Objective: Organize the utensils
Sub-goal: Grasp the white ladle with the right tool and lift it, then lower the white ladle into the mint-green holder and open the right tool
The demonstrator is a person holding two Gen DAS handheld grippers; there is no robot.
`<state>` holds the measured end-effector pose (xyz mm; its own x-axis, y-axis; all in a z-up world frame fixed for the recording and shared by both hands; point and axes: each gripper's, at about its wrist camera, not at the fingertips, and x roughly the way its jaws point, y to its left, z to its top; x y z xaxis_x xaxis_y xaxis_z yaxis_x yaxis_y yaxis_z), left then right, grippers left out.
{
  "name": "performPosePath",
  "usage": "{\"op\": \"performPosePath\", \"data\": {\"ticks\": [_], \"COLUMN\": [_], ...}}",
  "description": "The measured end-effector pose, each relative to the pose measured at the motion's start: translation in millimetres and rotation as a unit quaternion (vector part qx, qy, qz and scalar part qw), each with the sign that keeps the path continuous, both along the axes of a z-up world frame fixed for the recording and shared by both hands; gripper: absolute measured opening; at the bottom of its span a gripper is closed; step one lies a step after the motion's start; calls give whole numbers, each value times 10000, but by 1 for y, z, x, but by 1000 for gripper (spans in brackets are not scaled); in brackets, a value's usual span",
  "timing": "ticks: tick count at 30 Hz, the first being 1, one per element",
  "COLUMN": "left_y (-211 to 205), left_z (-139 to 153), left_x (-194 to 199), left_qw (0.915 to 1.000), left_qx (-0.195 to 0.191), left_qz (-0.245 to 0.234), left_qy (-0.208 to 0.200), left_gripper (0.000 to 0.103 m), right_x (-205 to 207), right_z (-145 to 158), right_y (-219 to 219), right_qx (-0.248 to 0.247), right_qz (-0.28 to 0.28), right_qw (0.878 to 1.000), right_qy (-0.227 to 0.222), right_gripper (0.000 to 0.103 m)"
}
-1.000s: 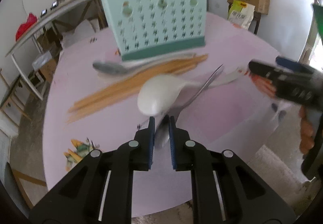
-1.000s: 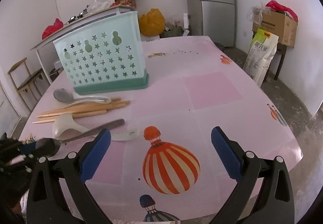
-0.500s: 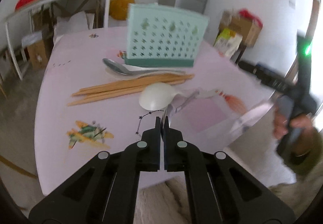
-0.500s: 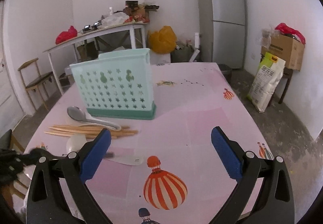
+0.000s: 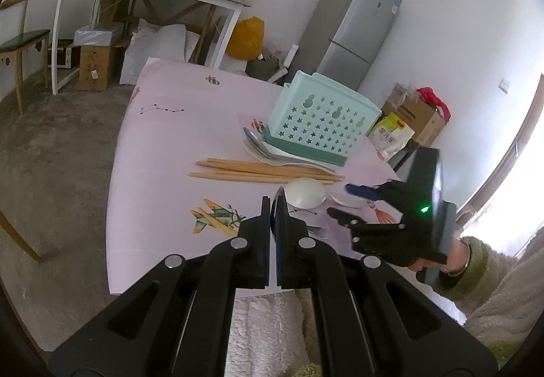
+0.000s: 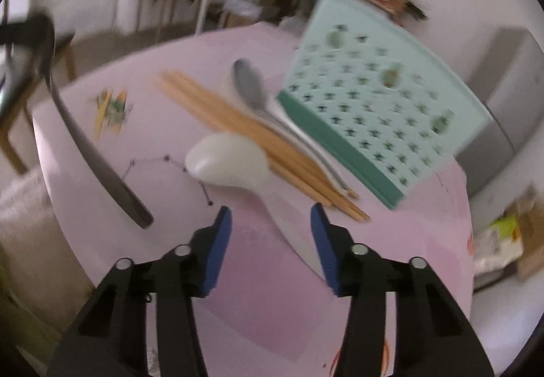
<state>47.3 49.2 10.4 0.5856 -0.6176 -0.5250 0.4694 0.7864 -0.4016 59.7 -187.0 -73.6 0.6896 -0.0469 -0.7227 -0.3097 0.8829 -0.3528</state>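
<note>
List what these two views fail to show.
- Holder interior: both views, its starred wall hides it.
- Dark utensil, end clamped in left gripper: edge-on in left wrist view, blurred in right.
- White spoon handle tip: right wrist view, behind right gripper, jaws closing around the handle.

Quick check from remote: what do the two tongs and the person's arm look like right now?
Both tongs have black plastic frames with open cut-outs, silver pivot bolts and blue pads on the fingers. The right unit's body carries a lit green light. The sleeve behind it is fuzzy olive-green knit.
</note>
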Motion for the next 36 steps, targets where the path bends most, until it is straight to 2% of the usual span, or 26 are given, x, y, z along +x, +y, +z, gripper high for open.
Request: {"op": "performPosePath", "data": {"ticks": [3, 8, 11, 15, 22, 30, 36], "left_y": [7, 19, 26, 32, 38, -5, -65], "left_z": [-4, -6, -5, 4, 51, 134, 165], "left_x": [3, 5, 8, 10, 17, 51, 94], "left_qw": [10000, 9997, 9996, 9994, 9963, 9843, 9744], "left_qx": [-74, -234, -287, -342, -528, -39, 851], "left_qz": [-2, -1, 18, 44, 238, 271, 20], "left_qy": [14, 25, 41, 18, -635, -1743, -2080], "left_gripper": [1, 1, 1, 1, 1, 1, 1], "right_x": [6, 20, 22, 13, -2, -25, -35], "right_z": [0, -2, -1, 9, 33, 79, 118], "right_y": [6, 14, 19, 19, 5, -26, -61], "right_qx": [-174, -427, -667, -538, 83, 814, 1548], "right_qz": [152, 211, 194, 49, -393, -666, -798], "right_qw": [9997, 9984, 9972, 9984, 9990, 9901, 9716], "right_qy": [61, 311, 281, 148, -219, -935, -1603], "right_gripper": [38, 14, 7, 4, 4, 4, 4]}}
